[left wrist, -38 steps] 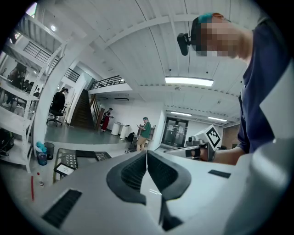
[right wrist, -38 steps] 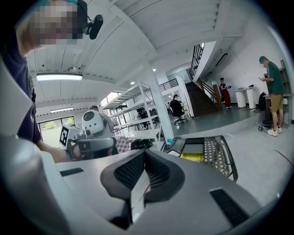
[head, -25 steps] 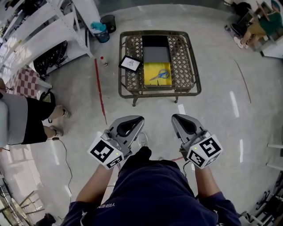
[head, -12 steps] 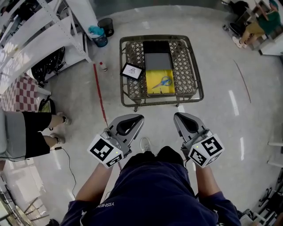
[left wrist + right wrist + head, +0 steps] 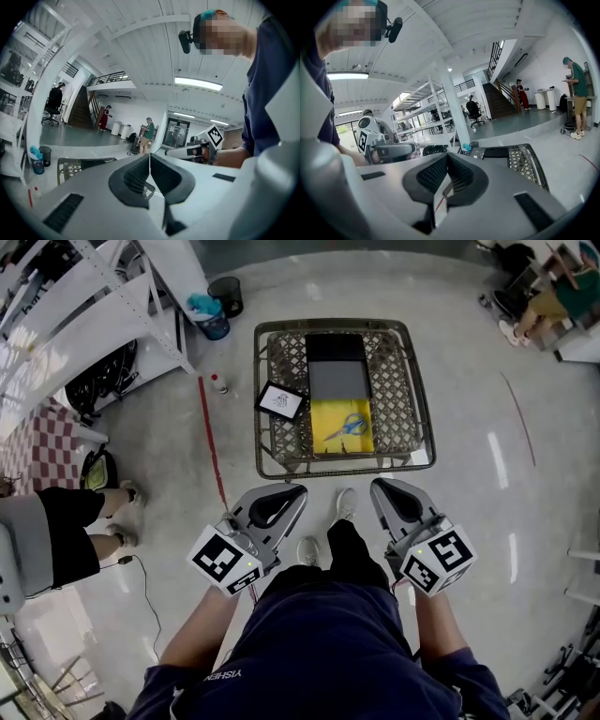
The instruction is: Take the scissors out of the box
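Note:
Blue-handled scissors [image 5: 346,426] lie in a yellow box [image 5: 341,440] at the near end of a low wicker table [image 5: 403,395]. A grey lid or tray [image 5: 337,381] and a black panel [image 5: 334,347] lie just beyond the box. My left gripper [image 5: 292,491] hangs near my waist, short of the table, its jaws pressed together with nothing held. My right gripper [image 5: 380,486] is level with it, also shut and empty. In the right gripper view the table [image 5: 529,161] shows past the jaws.
A framed marker card [image 5: 279,400] rests on the table's left edge. A white shelf rack [image 5: 94,306], a bin [image 5: 214,313] and a small bottle [image 5: 219,382] stand at the left. A person's legs [image 5: 66,531] are at the far left. A red floor line [image 5: 211,437] runs beside the table.
I have stepped closer: the table has slid nearer to my grippers in the head view. Both grippers kept their pose and stayed shut. The person at left shifted.

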The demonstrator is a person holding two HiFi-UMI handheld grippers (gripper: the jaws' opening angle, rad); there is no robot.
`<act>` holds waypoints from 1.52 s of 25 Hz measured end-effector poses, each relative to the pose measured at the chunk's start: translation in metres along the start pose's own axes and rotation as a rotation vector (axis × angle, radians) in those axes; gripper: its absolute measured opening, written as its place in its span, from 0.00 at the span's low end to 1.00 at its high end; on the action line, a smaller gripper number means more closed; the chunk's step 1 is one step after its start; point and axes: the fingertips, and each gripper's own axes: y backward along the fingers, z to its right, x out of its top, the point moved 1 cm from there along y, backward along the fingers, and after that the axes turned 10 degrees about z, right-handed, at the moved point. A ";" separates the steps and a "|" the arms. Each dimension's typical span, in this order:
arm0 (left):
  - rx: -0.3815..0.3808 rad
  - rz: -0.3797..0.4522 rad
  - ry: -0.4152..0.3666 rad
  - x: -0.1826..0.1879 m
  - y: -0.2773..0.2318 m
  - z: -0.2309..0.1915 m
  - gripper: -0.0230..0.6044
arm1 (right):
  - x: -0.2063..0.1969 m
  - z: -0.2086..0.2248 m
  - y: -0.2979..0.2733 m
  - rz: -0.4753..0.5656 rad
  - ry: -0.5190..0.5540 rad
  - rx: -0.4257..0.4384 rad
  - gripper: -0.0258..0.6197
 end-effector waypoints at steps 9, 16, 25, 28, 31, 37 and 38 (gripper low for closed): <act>0.045 -0.019 -0.007 -0.009 -0.056 -0.042 0.08 | 0.002 0.060 -0.041 -0.028 -0.017 0.048 0.07; 0.082 -0.033 -0.005 -0.009 -0.107 -0.065 0.08 | 0.012 0.107 -0.062 -0.062 -0.024 0.090 0.07; 0.129 -0.100 -0.031 -0.026 -0.165 -0.091 0.08 | 0.026 0.166 -0.084 -0.101 -0.039 0.139 0.07; 0.141 -0.117 -0.022 -0.038 -0.177 -0.099 0.08 | 0.024 0.182 -0.090 -0.117 -0.050 0.156 0.07; 0.149 -0.143 -0.022 -0.062 -0.186 -0.109 0.08 | 0.008 0.198 -0.095 -0.126 -0.060 0.163 0.07; 0.142 -0.219 -0.002 -0.096 -0.199 -0.128 0.08 | -0.013 0.218 -0.103 -0.164 -0.081 0.161 0.07; 0.140 -0.234 0.002 -0.103 -0.199 -0.132 0.08 | -0.015 0.221 -0.104 -0.170 -0.081 0.158 0.07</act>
